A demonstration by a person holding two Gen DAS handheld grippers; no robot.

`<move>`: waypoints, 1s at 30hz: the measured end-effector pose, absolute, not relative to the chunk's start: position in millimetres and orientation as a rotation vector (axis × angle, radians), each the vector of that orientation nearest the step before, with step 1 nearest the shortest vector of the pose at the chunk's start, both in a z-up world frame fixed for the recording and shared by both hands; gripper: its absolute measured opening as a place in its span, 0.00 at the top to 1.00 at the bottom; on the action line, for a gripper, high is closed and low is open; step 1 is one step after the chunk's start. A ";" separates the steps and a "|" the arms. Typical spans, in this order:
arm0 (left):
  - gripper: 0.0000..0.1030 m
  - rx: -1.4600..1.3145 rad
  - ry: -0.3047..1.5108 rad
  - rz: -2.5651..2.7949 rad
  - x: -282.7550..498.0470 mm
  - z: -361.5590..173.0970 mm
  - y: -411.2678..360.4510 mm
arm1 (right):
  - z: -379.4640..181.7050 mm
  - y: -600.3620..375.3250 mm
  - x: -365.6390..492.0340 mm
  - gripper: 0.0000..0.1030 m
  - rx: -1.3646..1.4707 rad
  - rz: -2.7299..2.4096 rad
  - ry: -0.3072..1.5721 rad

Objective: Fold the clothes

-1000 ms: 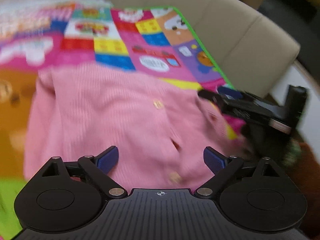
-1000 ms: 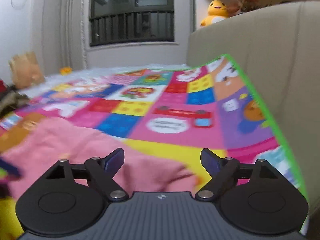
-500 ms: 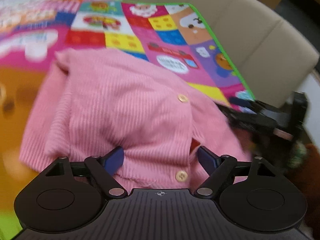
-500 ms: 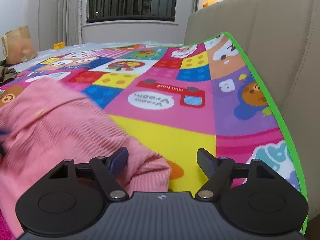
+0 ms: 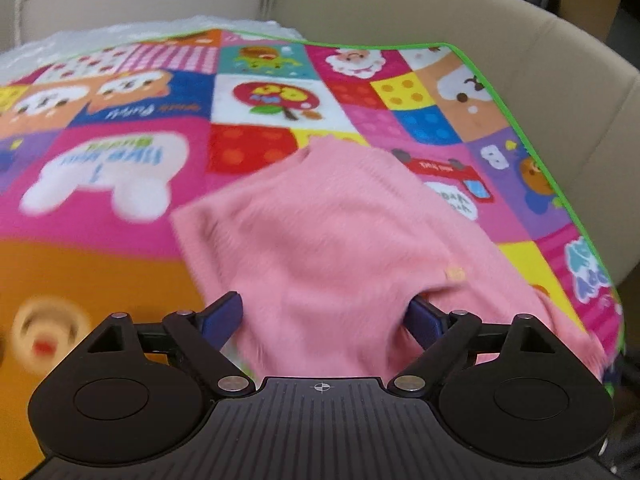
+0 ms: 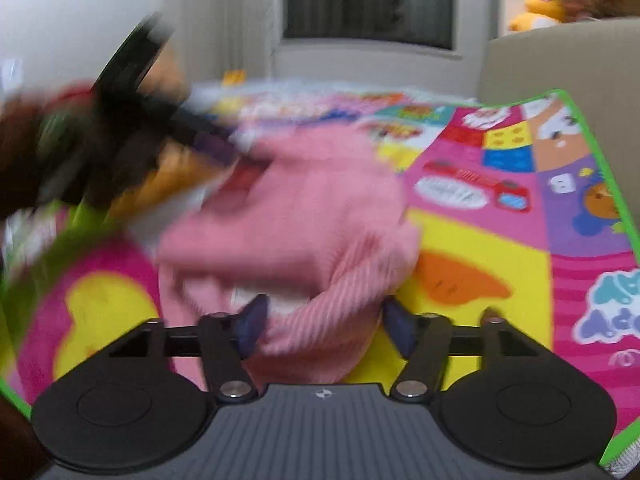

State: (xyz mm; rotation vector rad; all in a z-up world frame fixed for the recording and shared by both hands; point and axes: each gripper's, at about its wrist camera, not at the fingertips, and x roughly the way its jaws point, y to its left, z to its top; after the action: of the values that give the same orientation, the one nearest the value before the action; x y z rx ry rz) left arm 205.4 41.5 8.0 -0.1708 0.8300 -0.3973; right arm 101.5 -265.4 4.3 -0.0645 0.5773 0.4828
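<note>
Standing beside the sofa, I see the pink cardigan (image 5: pixel 340 232) bunched in a loose heap on the cartoon play mat (image 5: pixel 120 184), toward the mat's 4 o'clock corner in the left wrist view, with one pale button (image 5: pixel 455 273) showing. The left gripper (image 5: pixel 326 318) has its jaws spread wide with a fold of the knit lying between the blue pads (image 5: pixel 222 314); nothing is pinched there yet, as far as I can tell. The right gripper (image 6: pixel 322 320) is likewise spread, ribbed cloth pushed up between its fingers, though the blur keeps me from saying whether it touches both. I judge both tools straddle the near hem so each can take a corner and lift the garment flat for a fold. At 10 o'clock in the right view the other tool appears as a dark smear. Writing on the mat is mostly upside down and soft; a lone "B" (image 6: pixel 563 185) on the purple square near the beige sofa (image 5: pixel 520 52) is all I can read
</note>
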 end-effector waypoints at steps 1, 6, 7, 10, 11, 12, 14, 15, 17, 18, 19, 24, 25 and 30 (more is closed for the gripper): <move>0.12 -0.200 0.831 -0.423 196.7 10.1 43.8 | 10.8 -274.2 107.4 0.28 -0.009 0.465 0.560; 0.30 -0.142 0.798 -0.490 171.4 8.3 22.9 | 28.1 -302.6 141.2 0.45 0.179 0.355 0.502; 0.30 -0.120 0.791 -0.499 167.2 7.4 17.3 | 21.3 -298.0 149.8 0.57 0.162 0.329 0.522; 0.31 -0.015 0.796 -0.465 163.9 -0.4 7.9 | -7.6 -280.1 158.3 0.66 0.097 0.307 0.635; 0.32 0.016 0.802 -0.445 163.2 -1.7 9.9 | -17.5 -274.5 152.1 0.66 0.082 0.311 0.661; 0.32 0.041 0.805 -0.419 162.6 -2.7 14.6 | -22.9 -270.0 142.5 0.67 0.065 0.312 0.661; 0.32 0.050 0.810 -0.370 164.2 -2.7 27.6 | -25.5 -262.9 121.9 0.67 0.030 0.315 0.644; 0.32 0.044 0.814 -0.347 165.4 -1.8 34.2 | -24.0 -260.3 112.7 0.67 0.029 0.325 0.649; 0.32 -0.012 0.788 -0.346 165.7 9.5 44.4 | -22.4 -254.2 97.9 0.67 0.035 0.353 0.666; 0.31 -0.029 0.760 -0.363 164.0 17.3 44.5 | -22.2 -249.9 90.8 0.67 0.031 0.371 0.672; 0.31 -0.045 0.731 -0.381 162.1 25.4 43.9 | -22.4 -244.5 84.3 0.67 0.012 0.389 0.673; 0.27 -0.027 0.626 -0.522 156.9 42.7 5.7 | -22.2 -236.7 72.3 0.65 -0.040 0.411 0.657; 0.27 -0.020 0.620 -0.555 157.9 40.4 -4.8 | -21.6 -240.0 72.4 0.63 -0.019 0.410 0.665; 0.24 0.080 0.741 -0.587 162.5 2.2 -39.9 | -14.7 -252.3 66.9 0.39 -0.044 0.375 0.657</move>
State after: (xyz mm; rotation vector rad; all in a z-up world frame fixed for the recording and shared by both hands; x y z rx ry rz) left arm 162.5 -39.9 2.2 0.0801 0.7405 -0.5872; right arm 66.9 -252.3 -14.7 -0.0438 0.6569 0.3748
